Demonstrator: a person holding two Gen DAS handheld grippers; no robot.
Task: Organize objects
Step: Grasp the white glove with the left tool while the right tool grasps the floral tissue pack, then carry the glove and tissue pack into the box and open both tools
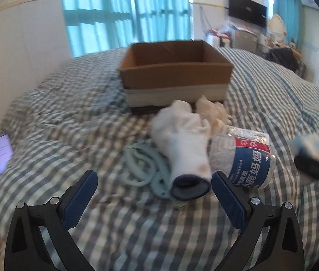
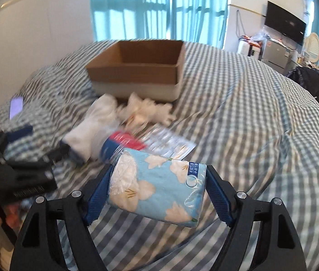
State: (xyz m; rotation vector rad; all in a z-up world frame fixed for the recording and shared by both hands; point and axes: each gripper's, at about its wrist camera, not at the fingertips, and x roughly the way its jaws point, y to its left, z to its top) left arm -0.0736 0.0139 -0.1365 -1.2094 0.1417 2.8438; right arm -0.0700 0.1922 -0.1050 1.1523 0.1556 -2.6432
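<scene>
A: Status of right gripper (image 2: 158,190)?

B: Clamped on the tissue pack (image 2: 157,186), light blue with a white flower print. Both blue pads (image 2: 219,199) press against its ends. The pack is held clear of the checked bed cover (image 2: 249,117), over its near edge

A: Left gripper (image 1: 153,181)?

B: Released. Jaws stand wide apart with nothing between them, positioned above the near part of the cover (image 1: 57,117). The dark cuff of the white sock (image 1: 185,145) lies just ahead of the fingertips

A: Location of remaining items?

B: The sock lies near the middle of the cover. A pale blue cord (image 1: 144,164) is coiled beside it on the left, partly under it. A clear bag with a red and blue label (image 1: 244,155) touches the sock on the right. Crumpled white material (image 1: 213,110) lies behind these, just in front of the cardboard box (image 1: 175,72). The box stands open toward the far edge. A lit phone (image 1: 1,150) rests at the left edge
</scene>
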